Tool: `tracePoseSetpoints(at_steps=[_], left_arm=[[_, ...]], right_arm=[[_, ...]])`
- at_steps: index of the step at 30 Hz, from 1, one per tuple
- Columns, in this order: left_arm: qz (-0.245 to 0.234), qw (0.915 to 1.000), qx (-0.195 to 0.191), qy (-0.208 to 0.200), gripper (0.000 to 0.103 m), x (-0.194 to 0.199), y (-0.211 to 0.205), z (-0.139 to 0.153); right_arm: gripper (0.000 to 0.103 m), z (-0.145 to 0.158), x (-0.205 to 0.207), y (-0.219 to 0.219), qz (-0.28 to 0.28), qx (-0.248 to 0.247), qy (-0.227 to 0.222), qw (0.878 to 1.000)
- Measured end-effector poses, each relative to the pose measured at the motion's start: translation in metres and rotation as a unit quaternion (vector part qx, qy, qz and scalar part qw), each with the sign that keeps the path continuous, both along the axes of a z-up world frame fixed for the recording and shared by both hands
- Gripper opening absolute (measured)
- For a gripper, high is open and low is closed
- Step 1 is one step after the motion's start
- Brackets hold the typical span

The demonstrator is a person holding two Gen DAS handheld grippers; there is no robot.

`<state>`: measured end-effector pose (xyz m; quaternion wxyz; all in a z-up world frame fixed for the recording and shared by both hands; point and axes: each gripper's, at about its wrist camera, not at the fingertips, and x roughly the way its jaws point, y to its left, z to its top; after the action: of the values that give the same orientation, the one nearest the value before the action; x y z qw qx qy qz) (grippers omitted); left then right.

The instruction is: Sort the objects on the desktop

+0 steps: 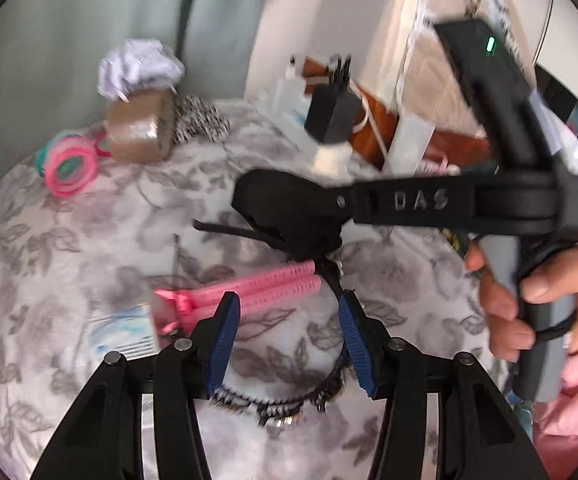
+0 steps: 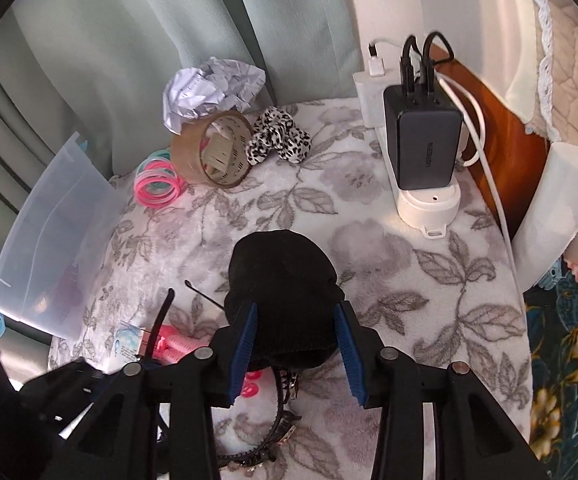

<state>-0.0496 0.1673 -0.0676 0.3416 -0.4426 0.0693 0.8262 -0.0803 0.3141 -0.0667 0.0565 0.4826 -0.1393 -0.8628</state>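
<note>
My right gripper [image 2: 297,344] is shut on a soft black fabric bundle [image 2: 281,280] and holds it just above the floral cloth. The left wrist view shows that gripper [image 1: 285,216] from the side, with a hand [image 1: 529,300] on its handle. A thin black strap [image 1: 225,233] hangs from the bundle. My left gripper [image 1: 289,344] is open, low over the cloth. A black jewelled headband [image 1: 281,400] lies between and under its fingers. Pink hair rollers [image 1: 249,292] lie just beyond its left fingertip.
At the back are a brown tape roll [image 2: 213,152], crumpled paper [image 2: 213,88], a leopard scrunchie [image 2: 279,136] and pink and teal hair rings [image 2: 159,184]. A clear plastic bin [image 2: 53,248] stands at left. A black charger [image 2: 425,148] on a white power strip and a paper roll [image 2: 557,208] stand at right.
</note>
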Motion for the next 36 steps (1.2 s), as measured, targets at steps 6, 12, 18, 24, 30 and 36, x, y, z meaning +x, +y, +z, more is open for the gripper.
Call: tracePoseSetpoints(at_steps=[6, 12, 18, 24, 30, 36], left_arm=[[-0.048, 0.9977, -0.038, 0.027, 0.058, -0.009, 0.013, -0.003], [-0.124, 0.9882, -0.079, 0.044, 0.066, -0.007, 0.017, -0.005], [-0.173, 0.9716, -0.138, 0.083, 0.075, -0.005, 0.029, -0.012], [-0.175, 0.9659, -0.171, 0.084, 0.075, -0.019, 0.041, -0.020], [-0.149, 0.9731, -0.161, 0.071, 0.064, -0.026, 0.046, -0.025], [-0.121, 0.9760, -0.163, 0.078, 0.049, -0.029, 0.042, -0.021]], right_arm=[[0.049, -0.012, -0.008, 0.005, 0.001, -0.017, -0.018, 1.000], [0.038, -0.020, -0.009, 0.012, -0.004, -0.054, -0.023, 0.998], [0.019, -0.014, -0.007, 0.021, -0.018, -0.072, -0.002, 0.997], [0.018, -0.012, -0.009, 0.031, -0.025, -0.080, 0.004, 0.996], [0.018, -0.011, -0.011, 0.038, -0.029, -0.086, 0.007, 0.996], [0.018, -0.010, -0.010, 0.038, -0.027, -0.089, 0.011, 0.996]])
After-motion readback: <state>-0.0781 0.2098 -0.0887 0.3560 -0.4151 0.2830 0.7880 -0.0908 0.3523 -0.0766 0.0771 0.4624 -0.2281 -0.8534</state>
